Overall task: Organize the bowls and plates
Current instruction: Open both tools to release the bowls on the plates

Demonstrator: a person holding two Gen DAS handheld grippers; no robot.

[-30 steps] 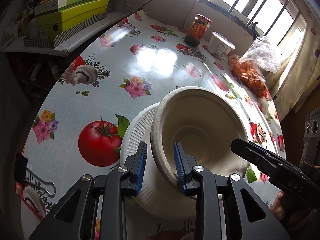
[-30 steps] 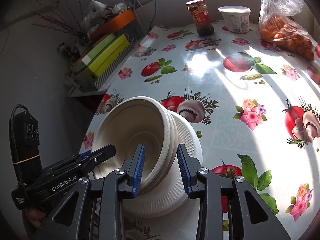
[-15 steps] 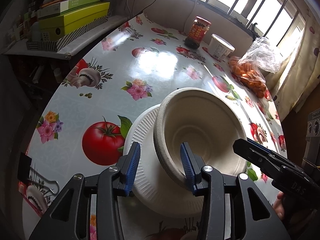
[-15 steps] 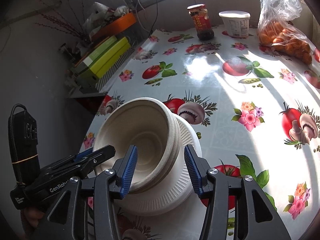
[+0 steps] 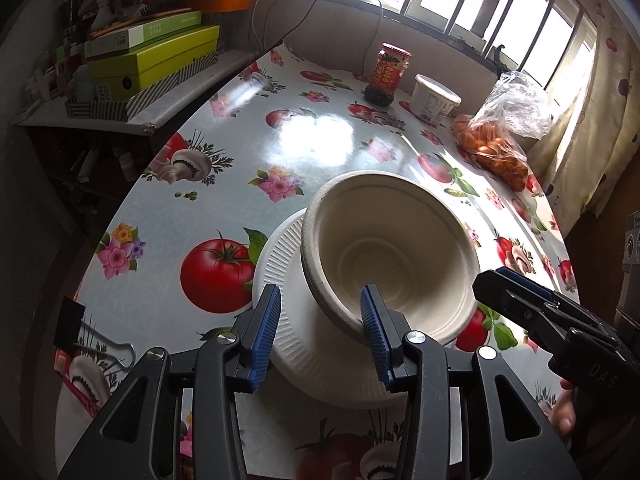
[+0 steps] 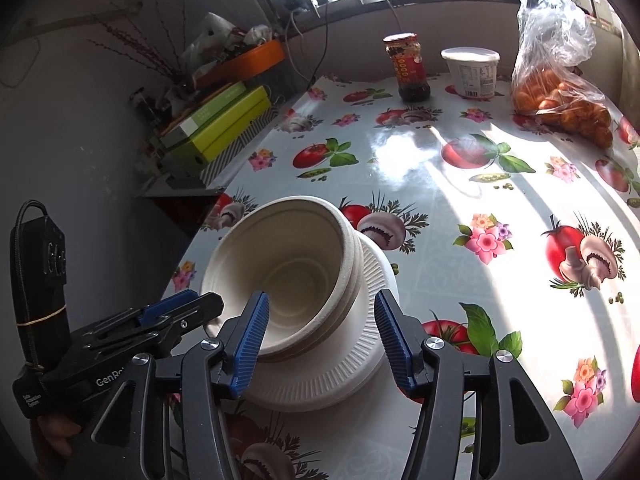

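A stack of beige paper bowls (image 5: 384,248) sits nested on a stack of white ribbed paper plates (image 5: 288,320) near the table's front edge; the bowls (image 6: 296,272) and plates (image 6: 360,344) also show in the right wrist view. My left gripper (image 5: 320,332) is open, its jaws apart either side of the bowls' near rim without pinching it. My right gripper (image 6: 322,338) is open, its jaws wide around the bowls and plates from the other side. Each gripper shows in the other's view, the right one (image 5: 516,292) and the left one (image 6: 180,312).
The table wears a tomato and mushroom oilcloth (image 6: 500,208). At the back stand a sauce jar (image 6: 408,66), a white tub (image 6: 472,72) and a bag of oranges (image 6: 560,92). A shelf with green boxes (image 5: 152,64) lies left. A binder clip (image 5: 70,326) lies at the front left.
Both grippers have opened wider, letting go of the bowl rim and the stack. The bowls and plates have stayed where they sit.
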